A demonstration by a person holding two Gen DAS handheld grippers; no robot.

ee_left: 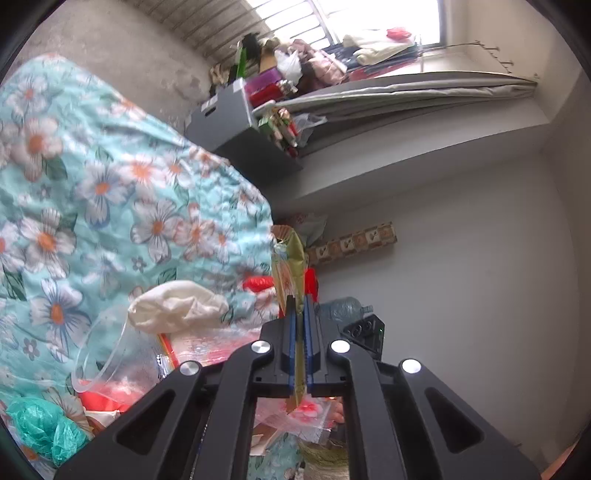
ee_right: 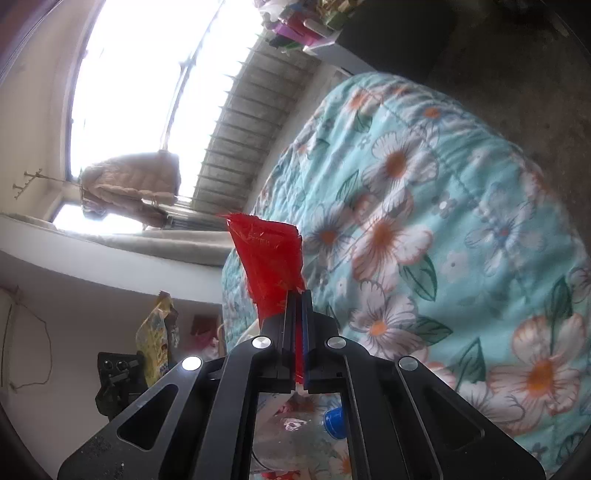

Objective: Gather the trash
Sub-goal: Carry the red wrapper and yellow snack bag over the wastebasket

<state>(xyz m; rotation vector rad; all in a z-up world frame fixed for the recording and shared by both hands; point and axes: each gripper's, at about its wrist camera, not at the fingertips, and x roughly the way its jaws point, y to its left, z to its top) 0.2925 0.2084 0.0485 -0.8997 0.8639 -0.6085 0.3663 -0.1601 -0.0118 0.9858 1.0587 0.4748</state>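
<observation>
Your left gripper (ee_left: 300, 301) has its jaws pinched tight on a flat, glossy snack wrapper (ee_left: 287, 254), olive-gold with a printed face, which stands edge-on out past the blue-lined fingers and also trails back between them toward the camera. Your right gripper (ee_right: 298, 293) is clamped just as narrowly on a crinkled sheet of red plastic film (ee_right: 267, 258), translucent and ragged along its far edge, fanning up and away from the fingertips. In the left wrist view more trash lies near and to the left of the held wrapper: a crumpled white tissue (ee_left: 177, 304) resting over the rim of a clear plastic cup (ee_left: 110, 360) tipped on its side, a wad of thin teal plastic bag (ee_left: 40, 428) at the near left corner, and clear packaging printed in red (ee_left: 207, 343) beside the cup. In the right wrist view a blue bottle cap (ee_right: 334, 422) shows just under the gripper frame. All of this sits on a quilted turquoise bedspread (ee_right: 461, 221) with large white and orange flowers, soft and rumpled. Beyond the bed in the left wrist view a grey box (ee_left: 229, 114) stands by a ledge heaped with clothes and bags under a bright window (ee_left: 369, 22), and a pale plain wall (ee_left: 480, 277) fills the right side.
</observation>
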